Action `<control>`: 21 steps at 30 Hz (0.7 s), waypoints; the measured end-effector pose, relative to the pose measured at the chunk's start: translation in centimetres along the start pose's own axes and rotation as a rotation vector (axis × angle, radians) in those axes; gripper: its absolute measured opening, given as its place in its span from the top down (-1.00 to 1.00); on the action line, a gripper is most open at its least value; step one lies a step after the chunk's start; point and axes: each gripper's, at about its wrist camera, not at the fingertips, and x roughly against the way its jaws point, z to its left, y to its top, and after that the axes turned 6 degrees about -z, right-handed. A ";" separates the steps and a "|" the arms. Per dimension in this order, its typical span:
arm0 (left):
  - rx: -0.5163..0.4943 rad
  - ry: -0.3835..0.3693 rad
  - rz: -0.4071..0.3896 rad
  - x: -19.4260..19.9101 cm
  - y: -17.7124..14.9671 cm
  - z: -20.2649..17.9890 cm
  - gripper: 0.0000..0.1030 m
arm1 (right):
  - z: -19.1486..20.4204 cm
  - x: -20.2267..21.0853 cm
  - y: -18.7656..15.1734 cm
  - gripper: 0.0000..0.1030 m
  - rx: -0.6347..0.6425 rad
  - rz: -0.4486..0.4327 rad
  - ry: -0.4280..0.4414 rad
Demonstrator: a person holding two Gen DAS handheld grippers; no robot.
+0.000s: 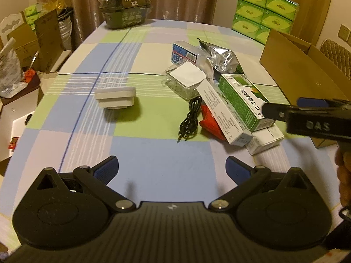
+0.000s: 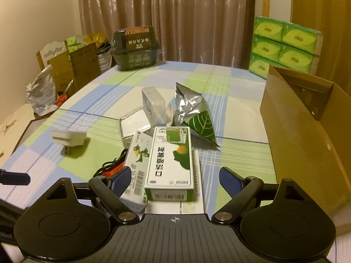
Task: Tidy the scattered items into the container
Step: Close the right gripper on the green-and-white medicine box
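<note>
Currently the right gripper (image 2: 173, 178) is being held w/ jaws apart around the green box (image 2: 170, 160), pads not yet pressing; it's lying atop the pile, beside the carton (image 2: 296, 131). The neighbouring white box (image 2: 137, 166) is probably being crowded by the left pad, so both could get dragged. Left gripper (image 1: 172, 167) is being kept apart, empty, over bare cloth.
</note>
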 end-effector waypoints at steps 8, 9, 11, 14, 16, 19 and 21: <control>0.011 -0.023 -0.007 -1.9 0.4 0.2 -0.98 | 0.0 -3.3 0.0 -0.34 0.027 0.040 0.008; 0.011 -0.026 -0.011 -2.1 0.5 0.2 -0.98 | 0.1 -3.5 0.0 -0.28 0.030 0.043 0.009; 0.018 -0.032 -0.018 -2.3 0.6 0.3 -0.98 | 0.1 -4.0 0.0 -0.22 0.036 0.049 0.009; 0.035 -0.040 -0.027 -2.7 0.7 0.5 -0.98 | 0.3 -4.6 0.0 -0.11 0.044 0.058 0.008; 0.042 -0.047 -0.029 -2.8 0.8 0.5 -0.98 | 0.3 -4.9 0.0 -0.05 0.045 0.062 0.009; 0.043 -0.056 -0.028 -3.1 0.8 0.5 -0.98 | 0.4 -5.0 0.0 -0.04 0.048 0.058 0.004; 0.043 -0.062 -0.030 -3.2 0.8 0.4 -0.98 | 0.4 -4.9 0.0 -0.03 0.048 0.056 0.003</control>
